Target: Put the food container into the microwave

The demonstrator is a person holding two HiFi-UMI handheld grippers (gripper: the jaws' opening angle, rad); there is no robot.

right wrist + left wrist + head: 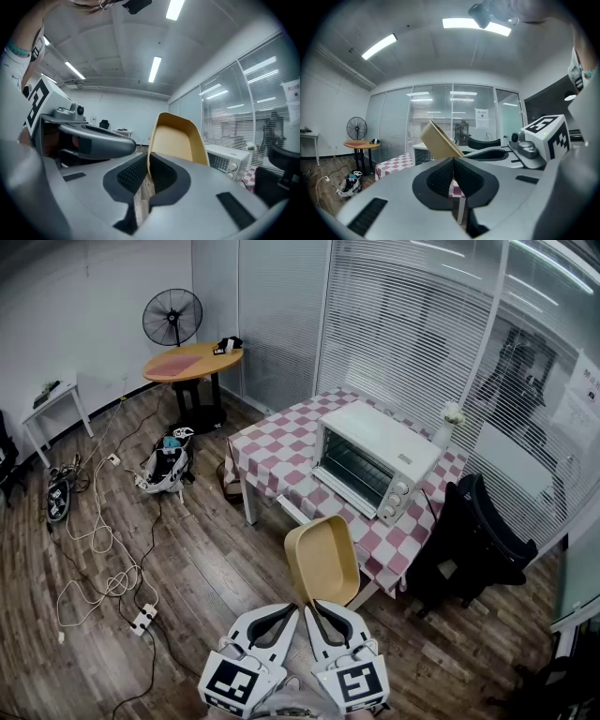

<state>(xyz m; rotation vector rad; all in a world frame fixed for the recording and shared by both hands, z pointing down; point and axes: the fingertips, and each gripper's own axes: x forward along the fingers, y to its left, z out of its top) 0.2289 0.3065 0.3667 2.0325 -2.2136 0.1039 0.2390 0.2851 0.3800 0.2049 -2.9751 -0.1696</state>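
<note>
The right hand-held gripper (pixel 147 161) clamps the food container (pixel 178 140) rim, left hand-held gripper (pixel 453 161) closed beside it

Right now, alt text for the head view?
Seen from above, the left gripper and right gripper both pinch the near rim of a tan food container, held over a wooden floor. Ahead, a white microwave with its door shut sits on a table with a pink checked cloth.

**Checked table with microwave**

The table (pixel 272 451) wears a pink-and-white checked cloth (pixel 255 468). A white microwave (pixel 375 457) stands on it, door shut. Just beside the microwave, at the far edge, stands a small vase (pixel 442 435) of white flowers.
</note>
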